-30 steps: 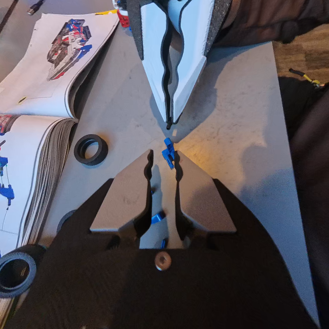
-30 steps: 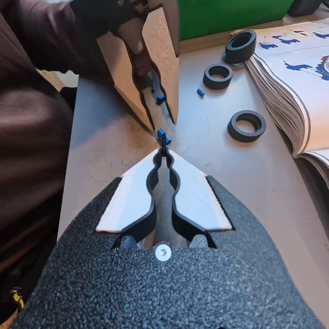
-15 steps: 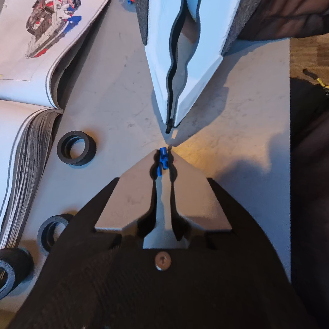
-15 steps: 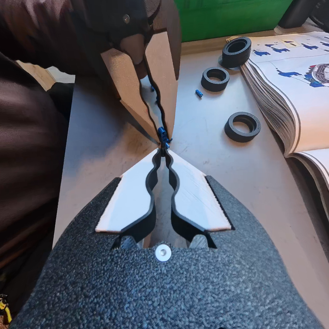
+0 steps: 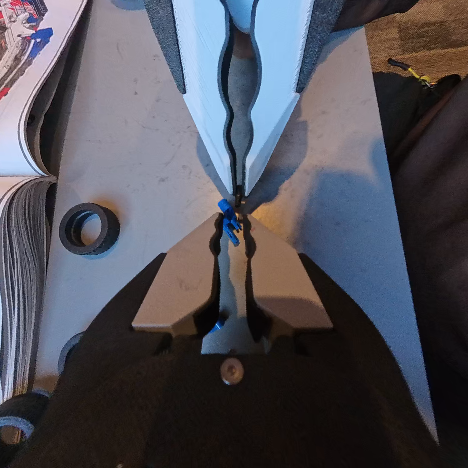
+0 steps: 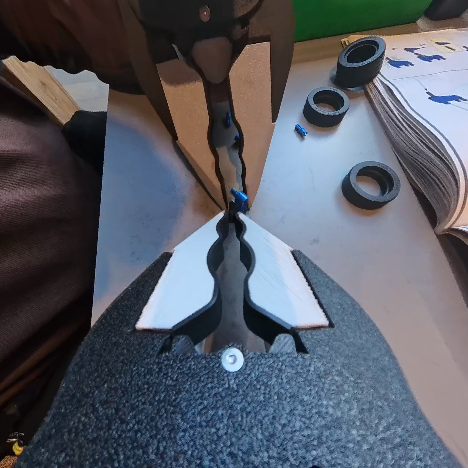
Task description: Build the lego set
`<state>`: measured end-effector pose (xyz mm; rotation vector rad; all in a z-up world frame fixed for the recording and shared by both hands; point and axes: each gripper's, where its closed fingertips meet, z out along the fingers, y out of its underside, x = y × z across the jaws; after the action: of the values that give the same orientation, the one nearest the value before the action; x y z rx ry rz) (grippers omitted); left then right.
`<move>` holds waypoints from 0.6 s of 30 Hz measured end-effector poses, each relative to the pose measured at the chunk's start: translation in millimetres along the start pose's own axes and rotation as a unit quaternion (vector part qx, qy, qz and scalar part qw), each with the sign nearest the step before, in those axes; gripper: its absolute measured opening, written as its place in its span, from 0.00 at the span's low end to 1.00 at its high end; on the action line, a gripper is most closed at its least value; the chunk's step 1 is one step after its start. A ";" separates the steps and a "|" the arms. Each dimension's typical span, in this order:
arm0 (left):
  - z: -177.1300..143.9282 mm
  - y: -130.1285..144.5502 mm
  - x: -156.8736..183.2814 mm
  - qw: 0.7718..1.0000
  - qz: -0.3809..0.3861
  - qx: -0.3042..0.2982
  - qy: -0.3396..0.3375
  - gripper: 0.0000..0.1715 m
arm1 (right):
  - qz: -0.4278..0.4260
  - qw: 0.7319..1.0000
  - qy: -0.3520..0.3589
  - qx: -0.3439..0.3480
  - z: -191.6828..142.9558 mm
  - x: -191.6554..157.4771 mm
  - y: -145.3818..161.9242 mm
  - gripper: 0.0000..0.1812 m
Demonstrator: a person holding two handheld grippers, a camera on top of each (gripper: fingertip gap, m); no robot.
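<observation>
**A:** Where do you have things right now?

**B:** Your left gripper (image 5: 231, 220) pinches the blue connector (image 5: 229, 222) at its very tips, above the grey table (image 5: 141, 131). Your right gripper (image 6: 231, 215) has its fingers pressed on a small black pin (image 6: 231, 211), tip to tip with the left. From the left wrist view the black pin (image 5: 237, 198) sits just beside the connector's round end, seemingly a little to one side of it.

**A:** So what makes the join go well?

**B:** As I judge it, you want the pin's axis in line with the connector's hole before you push. Nudge your right gripper sideways, not forward. Keep both grips firm; the parts are tiny and held only at the fingertips, so a skewed push could twist one loose.

**A:** And if one drops?

**B:** It would likely land among the loose blue pins (image 6: 300, 130) and black tyres (image 6: 371, 185) by the open instruction book (image 6: 430, 141). Work low over the table.
</observation>
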<state>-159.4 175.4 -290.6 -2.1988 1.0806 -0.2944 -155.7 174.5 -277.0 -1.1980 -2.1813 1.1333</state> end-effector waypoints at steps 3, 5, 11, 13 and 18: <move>-0.4 0.5 -0.7 1.000 -0.003 -0.004 -0.004 0.09 | 0.006 1.000 -0.005 0.004 -1.0 -0.1 -0.7 0.02; -1.5 0.6 -3.5 1.000 -0.013 -0.006 -0.014 0.11 | 0.007 1.000 -0.006 0.007 -1.7 -0.4 -1.2 0.02; -7.2 -0.1 -4.0 0.999 -0.024 -0.001 -0.028 0.10 | 0.025 1.000 0.001 0.003 -4.4 7.7 2.1 0.02; -8.1 -2.1 -3.8 0.999 -0.031 0.005 -0.029 0.09 | 0.026 1.000 0.006 -0.005 -2.6 10.5 3.9 0.02; -1.6 -3.9 -1.9 0.999 -0.037 0.002 -0.023 0.04 | 0.007 1.000 0.013 -0.026 4.2 8.4 6.4 0.02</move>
<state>-158.8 177.8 -286.7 -2.2354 0.9745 -0.2763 -159.9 181.5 -284.9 -1.2451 -2.1988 1.0680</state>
